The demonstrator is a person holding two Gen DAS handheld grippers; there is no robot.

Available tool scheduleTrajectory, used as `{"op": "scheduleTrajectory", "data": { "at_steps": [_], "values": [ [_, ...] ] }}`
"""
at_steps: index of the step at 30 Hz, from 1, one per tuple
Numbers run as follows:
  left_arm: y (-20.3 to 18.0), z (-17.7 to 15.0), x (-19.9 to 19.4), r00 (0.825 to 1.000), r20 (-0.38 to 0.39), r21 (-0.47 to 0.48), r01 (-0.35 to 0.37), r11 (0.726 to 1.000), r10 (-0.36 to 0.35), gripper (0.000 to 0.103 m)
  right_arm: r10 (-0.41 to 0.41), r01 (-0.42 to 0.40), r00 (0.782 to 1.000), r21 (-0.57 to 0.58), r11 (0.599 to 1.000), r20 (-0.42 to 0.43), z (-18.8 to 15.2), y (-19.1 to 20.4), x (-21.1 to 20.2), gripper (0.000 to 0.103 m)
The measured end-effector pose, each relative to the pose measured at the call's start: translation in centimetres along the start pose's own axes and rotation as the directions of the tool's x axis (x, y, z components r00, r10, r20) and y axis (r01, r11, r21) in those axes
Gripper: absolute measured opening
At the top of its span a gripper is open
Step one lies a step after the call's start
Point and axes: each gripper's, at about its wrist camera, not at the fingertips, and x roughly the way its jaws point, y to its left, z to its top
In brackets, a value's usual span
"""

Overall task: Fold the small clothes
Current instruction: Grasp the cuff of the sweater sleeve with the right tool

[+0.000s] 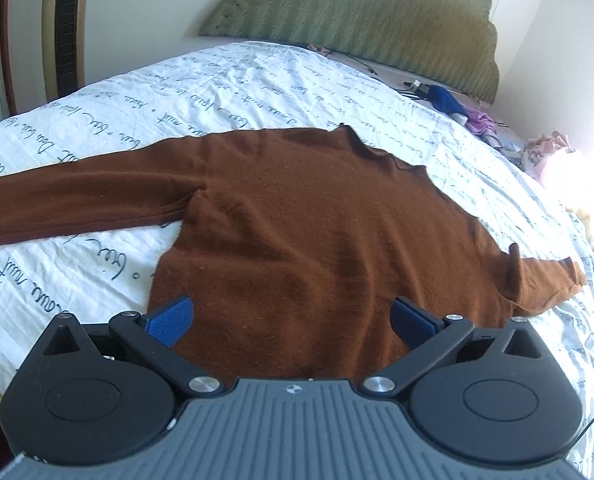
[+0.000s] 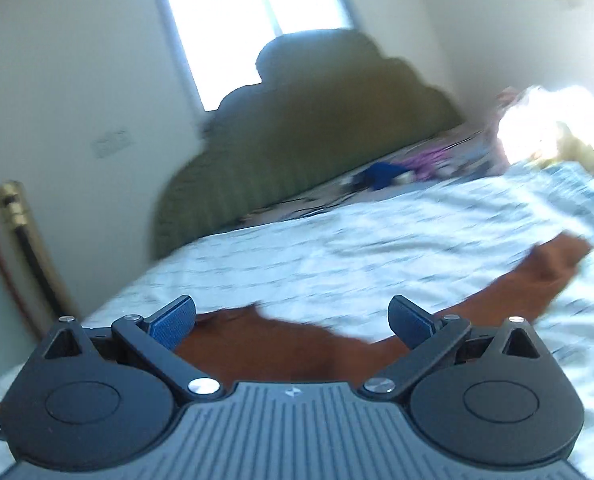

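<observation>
Across the middle of the left frame one brown sweater (image 1: 305,216) lies flat on the bed (image 1: 257,76), both sleeves out, with the left gripper (image 1: 293,316) and right gripper (image 2: 293,318) each spread wide and empty above it.

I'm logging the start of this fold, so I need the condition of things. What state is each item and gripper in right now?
brown sweater: spread flat on the bed, both sleeves out to the sides, unfolded.
left gripper: open, above the sweater's hem, holding nothing.
right gripper: open, holding nothing; view blurred.
white bedspread: laid out, lightly wrinkled.
small clothes pile: loose and unfolded near the headboard.
</observation>
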Motion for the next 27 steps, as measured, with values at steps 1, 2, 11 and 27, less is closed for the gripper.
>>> {"op": "scheduleTrajectory", "data": {
  "at_steps": [1,2,11,27],
  "values": [
    [0.2,0.0,0.1,1.0,-0.002,-0.006,-0.001,1.0,0.001,0.103,-0.093,0.094,0.995,-0.02,0.995,0.02,0.8,-1.9,0.3,0.103],
    [0.5,-0.1,0.2,1.0,-0.004,-0.014,0.0,1.0,0.0,0.103,-0.142,0.142,0.99,-0.008,0.99,-0.003,1.7,-4.5,1.0,0.103],
    [0.6,-0.8,1.3,0.997,-0.061,-0.015,-0.04,0.999,0.039,0.103,-0.137,0.203,0.972,0.4,0.894,-0.189,4.1,-28.0,8.2,0.103],
    [-3.5,-0.5,4.9,0.986,-0.158,0.031,-0.043,0.999,0.047,0.103,-0.068,0.188,0.967,0.509,0.84,-0.246,3.0,-33.9,14.6,0.036]
  ]
}}
